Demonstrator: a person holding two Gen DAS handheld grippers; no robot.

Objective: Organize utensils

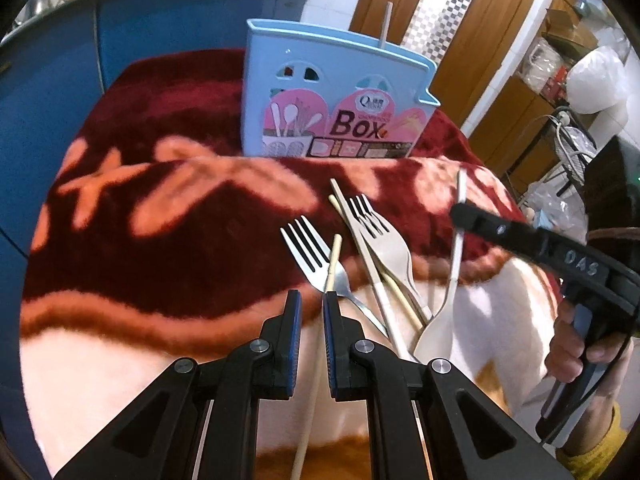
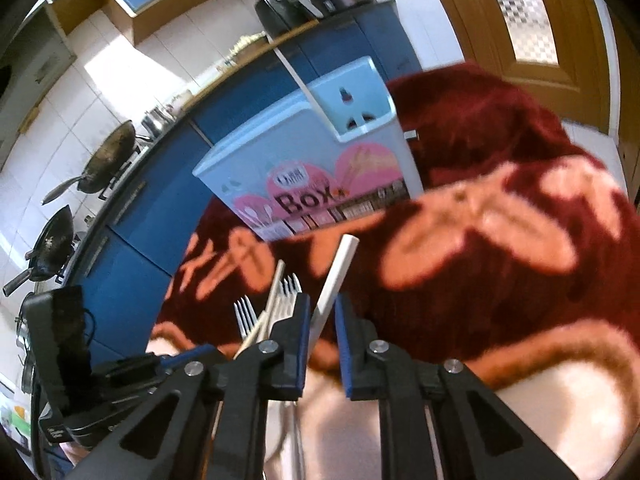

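Utensils lie heaped on the blanket-covered desk (image 1: 160, 240), near the blue utensil box (image 1: 336, 100). Your left hand-held gripper (image 1: 311, 300) clamps one chopstick (image 1: 334, 258); your right hand-held gripper (image 1: 460, 210) clamps the white spoon (image 1: 440, 332)'s handle. Either could snag neighbours when lifted. Visible: three forks, about four chopsticks, one spoon.

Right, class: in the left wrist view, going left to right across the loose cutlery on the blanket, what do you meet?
steel fork → stacked pale forks → white spoon → the person's right hand on its gripper handle
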